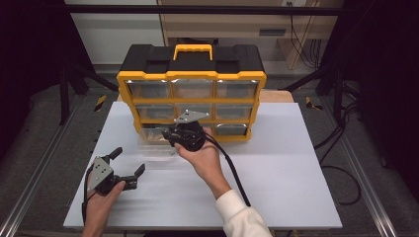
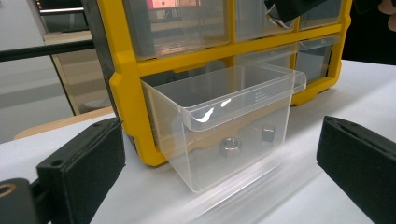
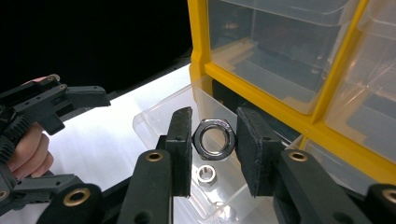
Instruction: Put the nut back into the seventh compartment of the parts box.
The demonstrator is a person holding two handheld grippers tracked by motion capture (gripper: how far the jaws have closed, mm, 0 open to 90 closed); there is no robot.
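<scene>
High view: left tongs (image 1: 129, 165) wait spread wide near the counter's (image 1: 296, 187) front-left corner; right tongs (image 3: 214, 140), clamped on a steel nut (image 3: 215, 139), hang over the pulled-out clear drawer (image 2: 224, 126). Next, likely: release it inside.

Left gripper (image 1: 129, 163) agape near the table; right gripper (image 3: 214, 140) clamped, forward.

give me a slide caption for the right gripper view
Right tool holds a large hex nut above the pulled-out clear drawer.
</scene>
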